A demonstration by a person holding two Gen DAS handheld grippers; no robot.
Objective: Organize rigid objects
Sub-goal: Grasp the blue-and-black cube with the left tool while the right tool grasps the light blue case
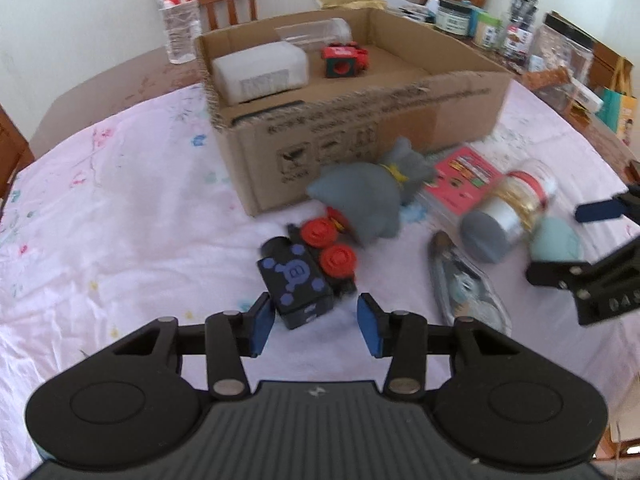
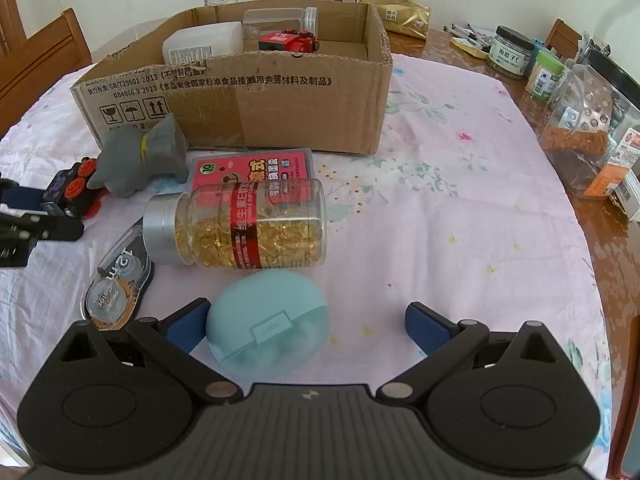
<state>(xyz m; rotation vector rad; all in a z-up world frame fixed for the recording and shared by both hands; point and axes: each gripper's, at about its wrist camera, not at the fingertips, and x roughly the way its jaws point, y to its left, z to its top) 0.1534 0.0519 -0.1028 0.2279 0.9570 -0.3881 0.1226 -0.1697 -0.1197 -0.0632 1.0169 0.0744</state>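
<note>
Left gripper (image 1: 316, 320) is partly open, jaws either side of a black toy truck (image 1: 298, 276) with blue hex marks and red wheels lying on the bench cloth (image 1: 120, 208); the left pad looks near or just touching the truck's corner, the right pad apart. Just behind it lies a grey rubber toy (image 2: 140, 160) with a yellow collar, resting against the cardboard box (image 2: 280, 100), which carries Chinese print with "GB/T29601 2013" and "GB4806.9 2023" plus fragile, umbrella and this-way-up icons. Inside the box: a white plastic container (image 2: 200, 46), a clear jar (image 2: 280, 20), a red toy truck (image 2: 286, 42). In front of the box sits a pink card pack (image 2: 252, 168) with a "10" badge, then a clear pill bottle (image 2: 248, 224) on its side, silver cap, gold capsules, red Chinese label. A correction tape (image 2: 118, 284) marked "12m" lies left of the bottle. Right gripper (image 2: 306, 326) is wide open around a light blue oval case (image 2: 268, 320); left pad touching or almost, right pad well apart.
</note>
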